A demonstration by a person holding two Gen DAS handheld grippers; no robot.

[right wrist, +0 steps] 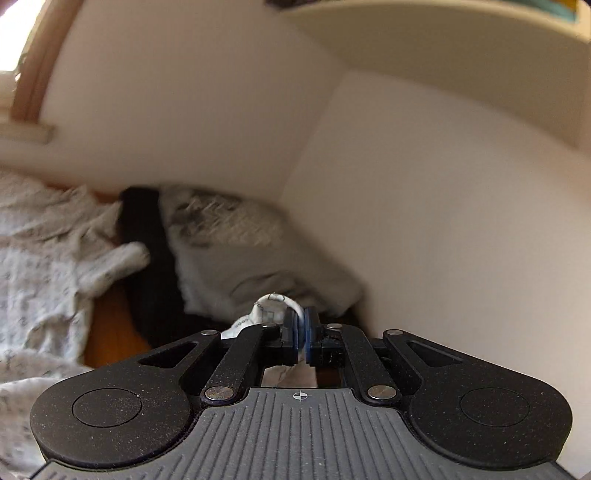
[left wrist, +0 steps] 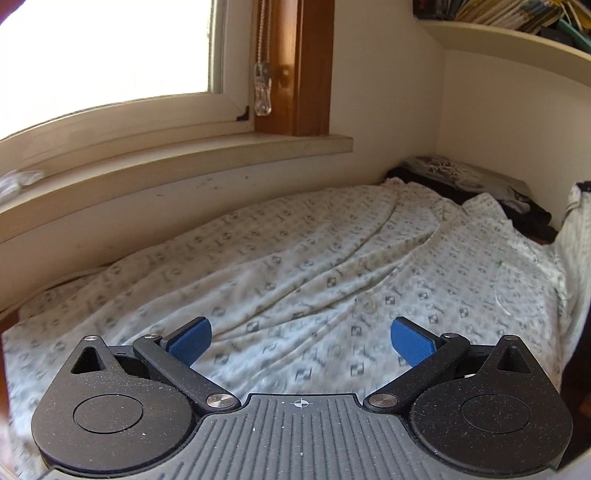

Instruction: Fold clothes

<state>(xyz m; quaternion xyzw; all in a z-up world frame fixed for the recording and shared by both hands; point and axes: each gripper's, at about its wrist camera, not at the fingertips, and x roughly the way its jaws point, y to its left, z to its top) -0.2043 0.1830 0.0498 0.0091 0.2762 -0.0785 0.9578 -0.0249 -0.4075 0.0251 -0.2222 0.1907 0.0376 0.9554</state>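
Observation:
A white garment with a small grey square print [left wrist: 288, 266] lies spread and wrinkled across the surface below the window. My left gripper [left wrist: 301, 341] hovers just above its near part, jaws wide apart, blue pads [left wrist: 190, 341] holding nothing. In the right wrist view, my right gripper [right wrist: 302, 334] is shut on a bunched edge of the same printed garment [right wrist: 267, 310], which pokes up between the pads. More of that cloth [right wrist: 40, 258] trails away to the left.
A folded grey garment [right wrist: 236, 243] and a black garment [right wrist: 147, 251] lie in the corner against the white walls. A window sill [left wrist: 177, 162] runs along the back. A shelf with books [left wrist: 517, 22] hangs above right. Bare wood [right wrist: 110, 325] shows beside the cloth.

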